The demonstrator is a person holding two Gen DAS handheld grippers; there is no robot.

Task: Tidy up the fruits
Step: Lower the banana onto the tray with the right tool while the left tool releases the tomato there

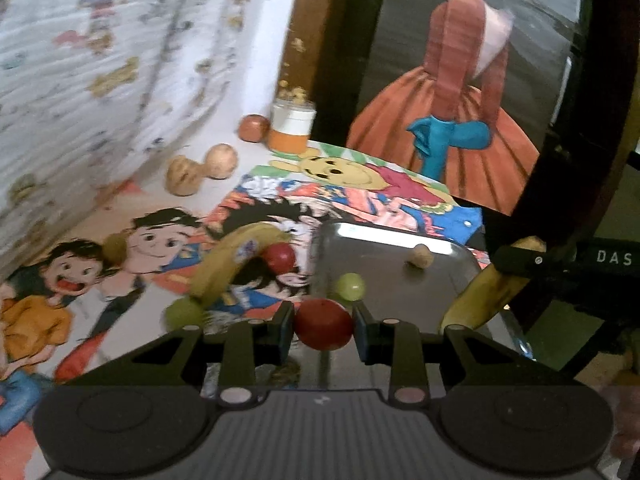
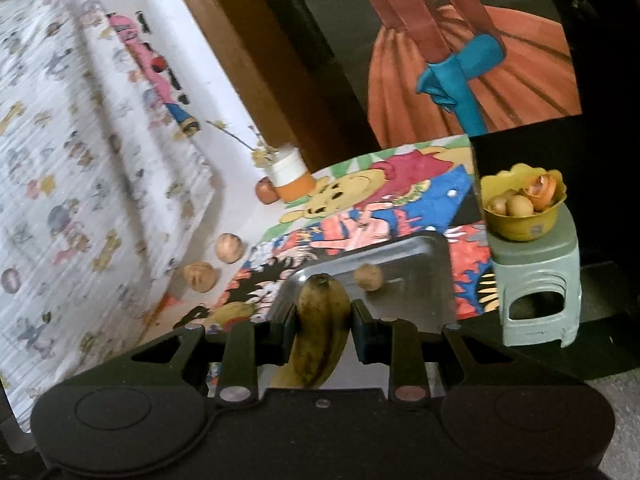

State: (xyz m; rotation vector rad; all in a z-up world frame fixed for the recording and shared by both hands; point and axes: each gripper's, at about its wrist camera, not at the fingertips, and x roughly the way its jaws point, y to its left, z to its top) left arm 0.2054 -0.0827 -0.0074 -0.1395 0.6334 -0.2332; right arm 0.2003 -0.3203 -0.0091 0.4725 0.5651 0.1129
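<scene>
A: Far left, against the patterned wall — two tan round fruits (image 1: 200,168) and a reddish one (image 1: 253,128) beside the orange-and-white jar (image 1: 291,128).

B: On the cartoon mat (image 1: 132,264), near the steel tray's (image 1: 440,296) left edge?

A: Yellow banana (image 1: 232,260), red grape-like fruit (image 1: 279,256), green one (image 1: 182,314).

B: Left gripper (image 1: 323,326)?

A: Clenched on a red round fruit (image 1: 323,329), above the tray's near-left corner. Inside the tray — a green fruit (image 1: 350,287) and a small tan one (image 1: 420,256).

B: Right gripper (image 2: 322,330)?

A: Clamped around a spotted banana (image 2: 320,328), over the tray's near edge.

B: Far right?

A: Yellow bowl (image 2: 520,228) of fruit on a pale green stool (image 2: 536,280).
</scene>
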